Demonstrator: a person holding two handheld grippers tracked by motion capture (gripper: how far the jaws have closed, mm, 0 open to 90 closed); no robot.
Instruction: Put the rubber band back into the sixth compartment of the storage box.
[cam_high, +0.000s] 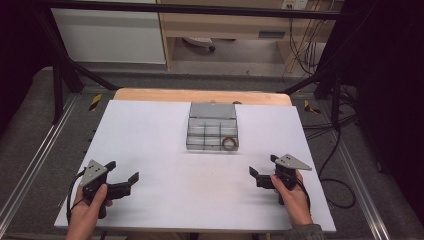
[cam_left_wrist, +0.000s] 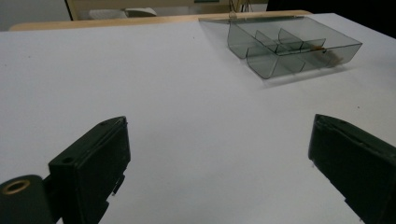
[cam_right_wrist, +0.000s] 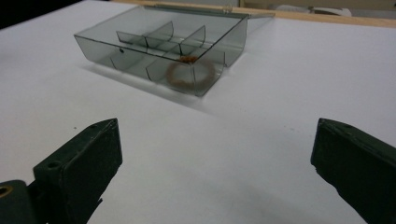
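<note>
A smoky clear compartment box (cam_high: 212, 127) lies open at the middle back of the white table, its lid flat behind it. A brown ring (cam_high: 229, 144) rests in its front right compartment; the ring (cam_right_wrist: 190, 74) shows through the box wall (cam_right_wrist: 140, 51) in the right gripper view. The left gripper view has the box (cam_left_wrist: 289, 46) far off at upper right. My left gripper (cam_high: 122, 172) is open near the front left, nothing between its jaws. My right gripper (cam_high: 263, 165) is open near the front right, also holding nothing.
The white table top (cam_high: 165, 165) lies on a wooden board (cam_high: 200, 95). Black frame bars and cables stand around the table on a grey floor. A wooden cabinet (cam_high: 225, 25) stands behind.
</note>
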